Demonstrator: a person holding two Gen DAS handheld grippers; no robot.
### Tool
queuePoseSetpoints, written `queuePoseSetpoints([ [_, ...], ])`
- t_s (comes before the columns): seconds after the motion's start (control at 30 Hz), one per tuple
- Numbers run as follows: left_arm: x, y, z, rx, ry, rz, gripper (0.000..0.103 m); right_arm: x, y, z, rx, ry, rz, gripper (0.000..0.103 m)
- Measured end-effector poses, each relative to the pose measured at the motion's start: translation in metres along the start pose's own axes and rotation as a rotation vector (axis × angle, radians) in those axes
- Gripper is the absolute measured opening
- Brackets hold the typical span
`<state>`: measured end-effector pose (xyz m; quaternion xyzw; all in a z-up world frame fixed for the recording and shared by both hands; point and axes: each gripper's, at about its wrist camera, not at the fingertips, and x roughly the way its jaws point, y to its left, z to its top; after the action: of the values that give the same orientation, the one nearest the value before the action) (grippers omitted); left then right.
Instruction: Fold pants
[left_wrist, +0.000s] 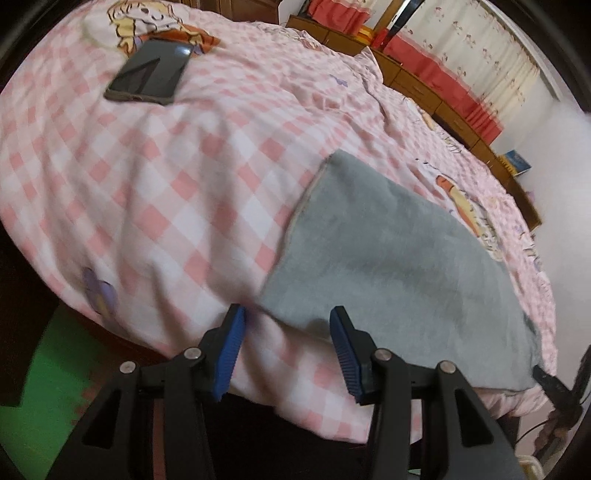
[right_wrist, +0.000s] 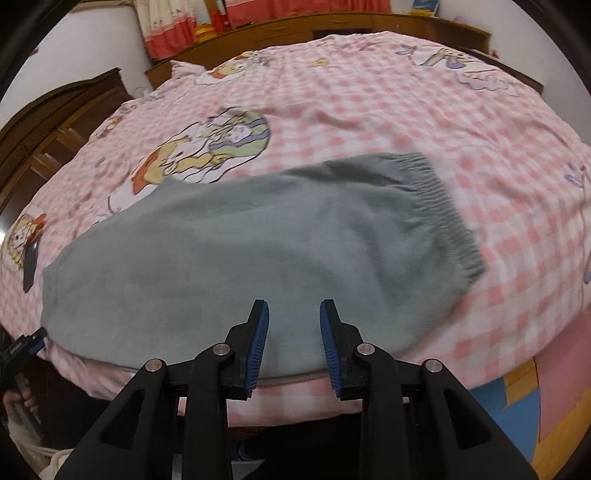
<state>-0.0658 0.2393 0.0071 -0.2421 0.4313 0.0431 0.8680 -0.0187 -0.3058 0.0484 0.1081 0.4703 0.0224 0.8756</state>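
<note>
You have the pants (right_wrist: 258, 251) lying flat on the bed cover (right_wrist: 406, 122) near its front edge, legs running to your left and the waistband (right_wrist: 443, 218) to your right. Your right gripper (right_wrist: 294, 347) hangs over the pants' near edge, while your left gripper (left_wrist: 288, 354) sits over the cover just left of the leg ends (left_wrist: 388, 258). A phone (left_wrist: 151, 72) lies on the cover farther back and to the left, well apart from the pants, and a low cabinet (right_wrist: 332, 26) stands behind the bed.
</note>
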Motion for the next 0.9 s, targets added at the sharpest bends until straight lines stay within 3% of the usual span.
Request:
queuePoseSetpoints([
  [0.17, 0.000, -0.015, -0.007, 0.022, 0.001, -0.055, 0.052, 0.028, 0.015, -0.010, -0.005, 0.067, 0.018, 0.031],
  [0.23, 0.001, -0.020, -0.011, 0.022, 0.026, -0.077, 0.053, 0.033, 0.021, -0.015, -0.025, 0.046, 0.000, 0.038],
  [0.3, 0.001, -0.023, -0.018, -0.009, 0.075, -0.143, 0.053, 0.037, 0.026, -0.020, -0.061, 0.025, -0.003, 0.048],
  [0.43, 0.003, -0.035, -0.034, -0.031, 0.128, -0.257, 0.053, 0.038, 0.032, -0.026, -0.102, -0.006, -0.025, 0.053],
  [0.57, 0.017, -0.047, -0.038, -0.004, 0.140, -0.198, 0.053, 0.036, 0.034, -0.026, -0.097, -0.004, -0.036, 0.053],
  [0.77, 0.017, -0.039, -0.017, -0.076, 0.049, -0.193, 0.053, 0.037, 0.033, -0.027, -0.106, -0.019, -0.029, 0.054],
  [0.9, 0.003, -0.033, -0.010, -0.045, -0.055, -0.090, 0.054, 0.038, 0.038, -0.031, -0.136, -0.037, -0.044, 0.058],
])
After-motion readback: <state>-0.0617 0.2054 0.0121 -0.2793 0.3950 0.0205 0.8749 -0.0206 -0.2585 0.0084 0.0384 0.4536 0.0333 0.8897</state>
